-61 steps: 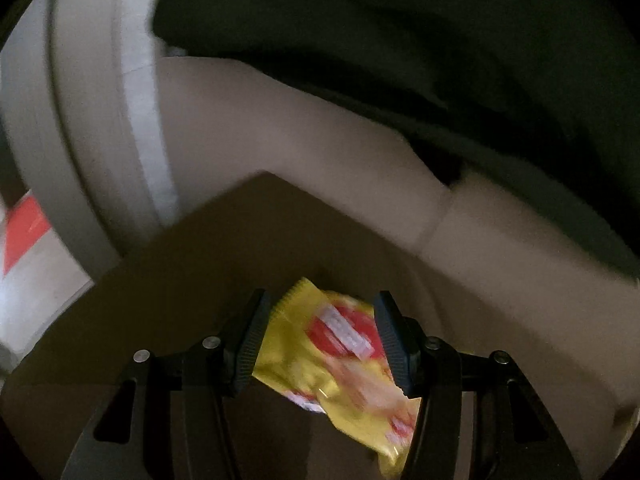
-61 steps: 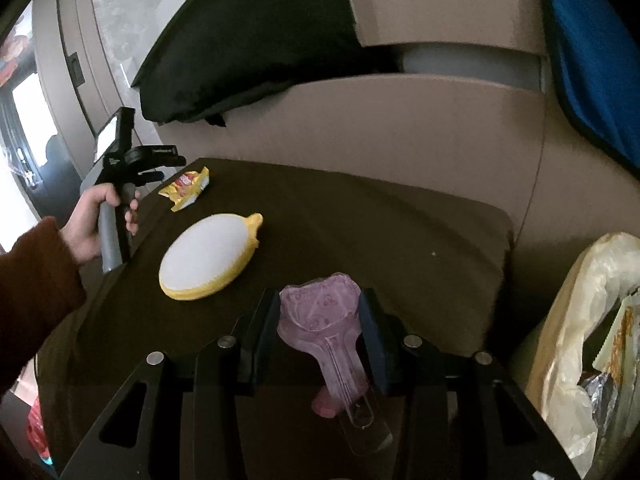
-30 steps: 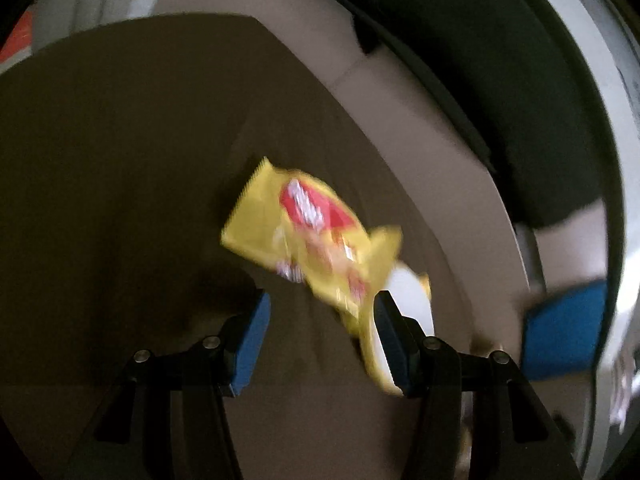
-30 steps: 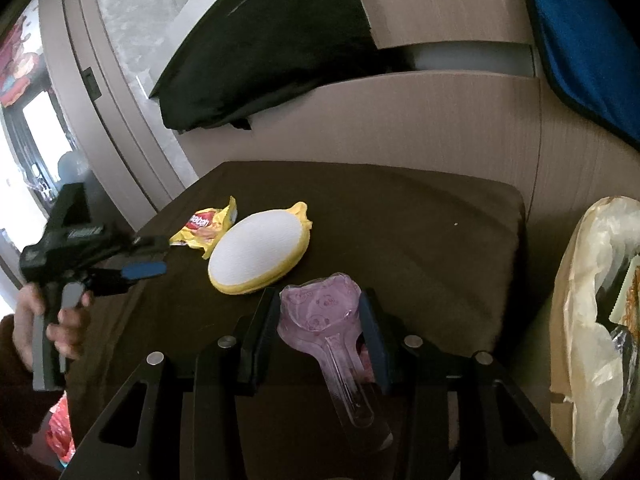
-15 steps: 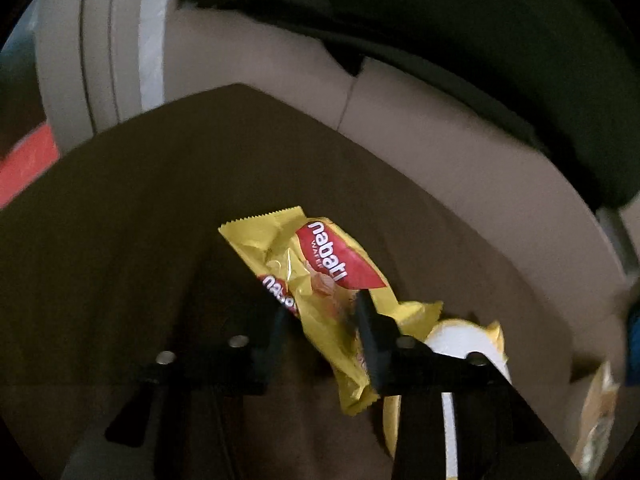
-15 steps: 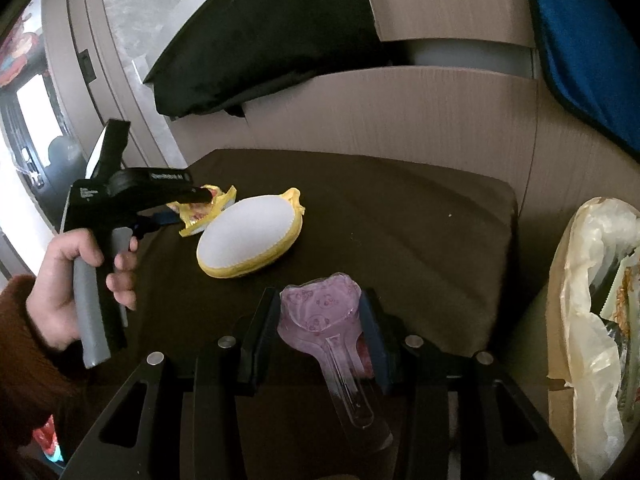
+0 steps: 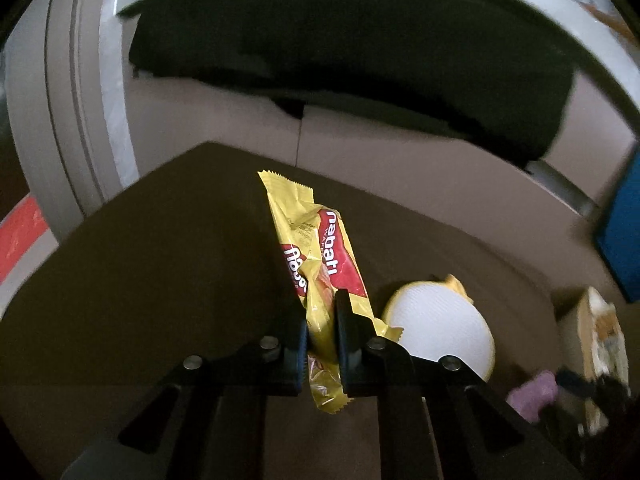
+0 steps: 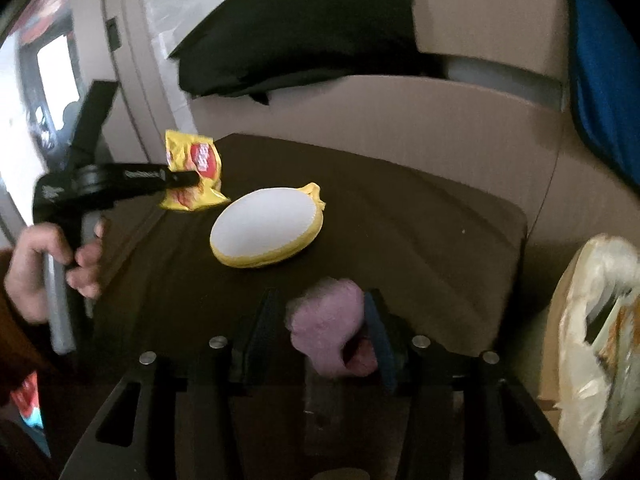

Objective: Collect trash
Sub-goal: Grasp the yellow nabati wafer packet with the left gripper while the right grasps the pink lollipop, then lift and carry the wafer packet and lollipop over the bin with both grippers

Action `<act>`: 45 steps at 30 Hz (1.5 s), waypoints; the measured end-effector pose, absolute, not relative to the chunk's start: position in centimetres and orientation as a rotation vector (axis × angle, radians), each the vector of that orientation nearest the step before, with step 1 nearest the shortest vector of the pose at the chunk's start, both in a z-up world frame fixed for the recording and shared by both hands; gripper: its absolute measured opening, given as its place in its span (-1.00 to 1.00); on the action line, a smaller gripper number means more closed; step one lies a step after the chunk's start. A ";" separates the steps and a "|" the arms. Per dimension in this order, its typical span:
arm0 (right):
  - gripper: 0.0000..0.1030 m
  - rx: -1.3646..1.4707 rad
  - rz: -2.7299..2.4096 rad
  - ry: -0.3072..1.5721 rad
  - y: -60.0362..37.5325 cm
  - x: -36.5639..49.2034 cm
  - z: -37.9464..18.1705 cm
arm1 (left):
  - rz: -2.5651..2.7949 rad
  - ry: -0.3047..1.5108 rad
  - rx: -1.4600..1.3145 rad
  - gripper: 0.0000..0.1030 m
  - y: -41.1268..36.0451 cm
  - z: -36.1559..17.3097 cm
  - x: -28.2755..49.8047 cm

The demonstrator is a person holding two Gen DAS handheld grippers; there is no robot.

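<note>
My left gripper (image 7: 321, 320) is shut on a yellow and red snack wrapper (image 7: 316, 248) and holds it above the dark brown seat cushion (image 7: 160, 260). The right wrist view shows that gripper (image 8: 192, 178) with the wrapper (image 8: 192, 160) lifted at the cushion's far left. My right gripper (image 8: 320, 320) has a pink plastic piece (image 8: 328, 324) between its fingers; the view is blurred. A trash bag (image 8: 592, 320) in a cardboard box stands at the right.
A white and yellow oval pad (image 8: 268, 228) lies mid-cushion (image 8: 420, 220), also in the left wrist view (image 7: 440, 324). A tan sofa back (image 8: 400, 112), a black cushion (image 8: 300, 28) and a blue cushion (image 8: 600, 60) are behind.
My left gripper has closed on the wrapper and lifted it off the cushion. The right gripper has shifted, and the pink piece now looks blurred and tilted between its fingers.
</note>
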State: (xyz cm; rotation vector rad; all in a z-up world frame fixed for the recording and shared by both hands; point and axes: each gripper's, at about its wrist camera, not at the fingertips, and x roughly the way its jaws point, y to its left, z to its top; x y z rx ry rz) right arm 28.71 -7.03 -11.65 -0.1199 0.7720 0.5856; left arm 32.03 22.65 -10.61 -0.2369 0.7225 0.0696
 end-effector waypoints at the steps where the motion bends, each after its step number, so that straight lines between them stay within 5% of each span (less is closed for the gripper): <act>1: -0.12 -0.132 0.582 0.776 -7.1 28.8 -11.6 | 0.049 0.719 -0.238 -0.76 22.7 -10.4 31.3; 15: -0.10 -0.228 0.601 0.698 -6.4 27.3 -9.5 | -0.012 0.772 -0.280 -0.76 24.5 -10.3 26.5; 28: 0.02 -0.223 0.665 0.853 -4.7 29.9 -11.9 | -0.031 0.756 -0.268 -0.76 24.7 -10.6 25.8; 31: -0.30 -0.227 0.659 0.902 -3.9 30.6 -12.6 | -0.025 0.752 -0.260 -0.76 24.6 -10.1 25.4; 33: -0.72 -0.220 0.677 0.896 -3.7 30.3 -12.2 | -0.026 0.738 -0.250 -0.76 24.4 -9.3 25.0; 45: -0.75 -0.188 0.676 0.667 -5.8 25.7 -3.3 | -0.063 0.578 -0.164 -0.76 19.6 -1.8 20.7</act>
